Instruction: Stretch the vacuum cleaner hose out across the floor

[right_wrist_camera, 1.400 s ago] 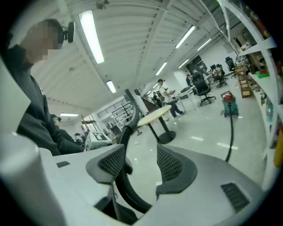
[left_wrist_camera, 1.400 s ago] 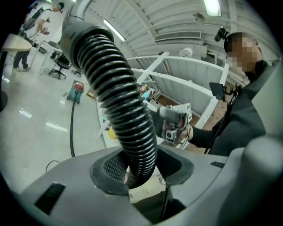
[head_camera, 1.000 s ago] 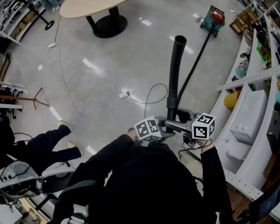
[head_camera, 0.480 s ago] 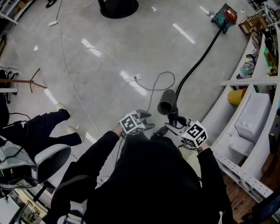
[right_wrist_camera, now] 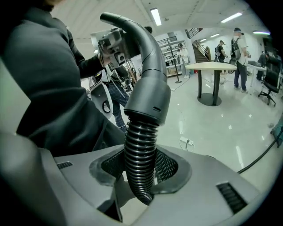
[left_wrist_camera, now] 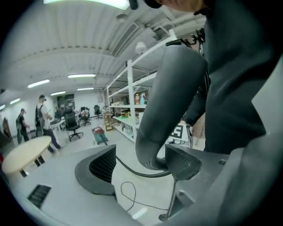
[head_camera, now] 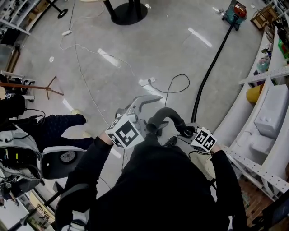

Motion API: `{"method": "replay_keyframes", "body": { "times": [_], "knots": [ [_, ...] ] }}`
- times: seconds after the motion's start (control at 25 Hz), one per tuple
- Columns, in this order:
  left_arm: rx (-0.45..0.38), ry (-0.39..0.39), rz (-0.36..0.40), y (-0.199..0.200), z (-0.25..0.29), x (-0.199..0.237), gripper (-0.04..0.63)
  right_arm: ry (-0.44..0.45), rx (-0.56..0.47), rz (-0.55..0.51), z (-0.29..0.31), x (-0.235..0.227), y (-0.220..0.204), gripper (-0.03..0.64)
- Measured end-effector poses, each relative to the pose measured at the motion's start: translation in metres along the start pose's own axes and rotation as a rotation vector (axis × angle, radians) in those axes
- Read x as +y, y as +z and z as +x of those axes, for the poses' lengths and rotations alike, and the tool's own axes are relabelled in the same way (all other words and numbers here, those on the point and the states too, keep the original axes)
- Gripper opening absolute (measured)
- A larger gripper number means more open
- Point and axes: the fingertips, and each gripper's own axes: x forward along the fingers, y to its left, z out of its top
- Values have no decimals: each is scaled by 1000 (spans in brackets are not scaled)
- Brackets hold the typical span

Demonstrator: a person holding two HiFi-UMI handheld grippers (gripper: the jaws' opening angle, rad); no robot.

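Hose line: the black hose (head_camera: 211, 67) lies on the floor (head_camera: 135, 58) in one long, nearly straight run. Its long axis slants from the vacuum cleaner (head_camera: 235, 10) in the upper right corner down to the lower middle of the head view, just in front of you.
Hose end: near you it lifts off the floor and joins the curved handle tube (head_camera: 165, 115). The tube arches toward the left of the frame, its mouth turned to your left tongs (head_camera: 143, 104).
Right tongs (right_wrist_camera: 140, 170): your jaws have just been closing and now clamp the ribbed hose just below the tube's cuff.
Left tongs: your jaws have just been opening and stand wide. The tube's end sits between them, close to the right-hand pad, ungripped.
Shelving (head_camera: 244, 160): along the right edge, holding a white bulky item (head_camera: 271, 117) and a yellow item (head_camera: 254, 94).
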Motion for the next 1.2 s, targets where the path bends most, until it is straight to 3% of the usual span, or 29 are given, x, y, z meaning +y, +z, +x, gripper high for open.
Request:
{"method": "replay_keyframes", "body": {
  "times": [0.08,0.2,0.36,0.44,0.56,0.6,0.72,0.8,0.92,1.0,1.2],
  "knots": [
    [47,-50,68,20,16,-40,337,-17,-18,-21,-6,13,-23,178],
    [135,-149,86,24,38,-100,337,-58,-41,-48,-10,22,-60,178],
    [449,-223,105,-29,29,-162,337,-101,-52,-83,-8,44,-103,178],
    [561,-183,7,-59,8,-165,337,-108,-38,-91,-12,60,-123,178],
    [560,-69,-240,-59,-20,-146,328,-129,3,-109,-14,74,-145,178],
    [570,-33,-280,-55,-26,-136,311,-143,24,-124,-13,74,-149,178],
    [647,-32,-237,-46,-22,-117,299,-181,108,-184,-3,71,-155,178],
    [661,-147,-223,-41,3,-126,299,-201,160,-219,7,67,-157,178],
    [717,-401,-223,-51,44,-162,299,-240,226,-247,25,61,-154,178],
    [827,-505,-186,-84,55,-179,299,-277,269,-260,38,62,-149,178],
    [1049,-763,-268,-180,26,-221,299,-397,377,-309,86,58,-125,178]
  ]
}}
